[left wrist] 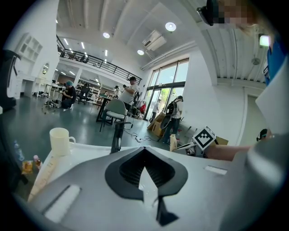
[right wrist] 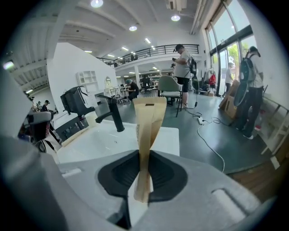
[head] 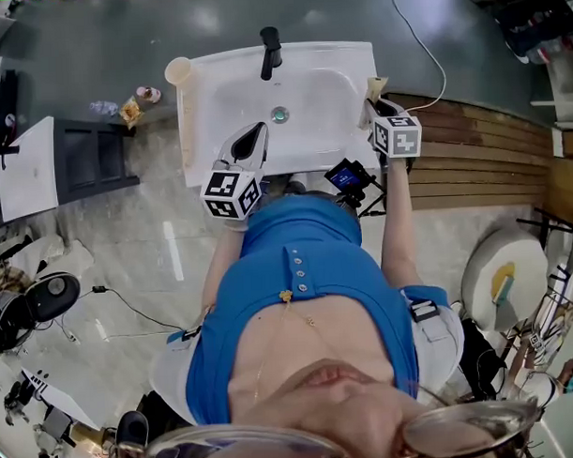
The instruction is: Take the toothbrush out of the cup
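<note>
Clamps right gripper's tongs on the flat tan paper-sleeved toothbrush at the white ceramic sink's right rim, clear of the cream cup at its back-left corner; rests left gripper's tongs together, seemingly unneeded, at its front.

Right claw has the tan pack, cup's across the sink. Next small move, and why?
Probably ease the right claw down and lay the tan pack on the sink's right rim. The claw grips the pack near that rim, while the cup stands at the far left corner, so it is already out. The left claw is shut, empty.
</note>
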A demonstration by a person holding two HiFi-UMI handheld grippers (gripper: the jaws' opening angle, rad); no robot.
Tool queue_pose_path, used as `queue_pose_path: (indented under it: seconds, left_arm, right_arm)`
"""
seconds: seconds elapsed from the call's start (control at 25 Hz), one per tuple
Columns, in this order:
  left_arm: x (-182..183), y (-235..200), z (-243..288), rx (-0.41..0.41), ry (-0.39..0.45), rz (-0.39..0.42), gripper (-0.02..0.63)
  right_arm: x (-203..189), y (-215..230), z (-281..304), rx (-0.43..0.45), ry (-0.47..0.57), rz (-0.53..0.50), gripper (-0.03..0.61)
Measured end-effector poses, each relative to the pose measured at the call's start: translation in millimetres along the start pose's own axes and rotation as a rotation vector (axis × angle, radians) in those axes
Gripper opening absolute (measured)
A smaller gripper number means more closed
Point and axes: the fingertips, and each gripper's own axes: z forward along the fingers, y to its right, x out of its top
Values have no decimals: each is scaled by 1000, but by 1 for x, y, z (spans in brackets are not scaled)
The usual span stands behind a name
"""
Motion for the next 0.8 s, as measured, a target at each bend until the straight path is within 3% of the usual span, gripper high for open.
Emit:
queue_pose_path:
  seconds: [0.44, 0.8]
  left_arm:
    - [-4, -3, 1, 25, 3, -11, 0]
    - [-3, -6, -7, 60, 16, -17, 0]
  right_arm:
    - [-40, 24, 15, -11, -164, -34, 49]
    - [-45, 33, 29, -35, -145, -11, 49]
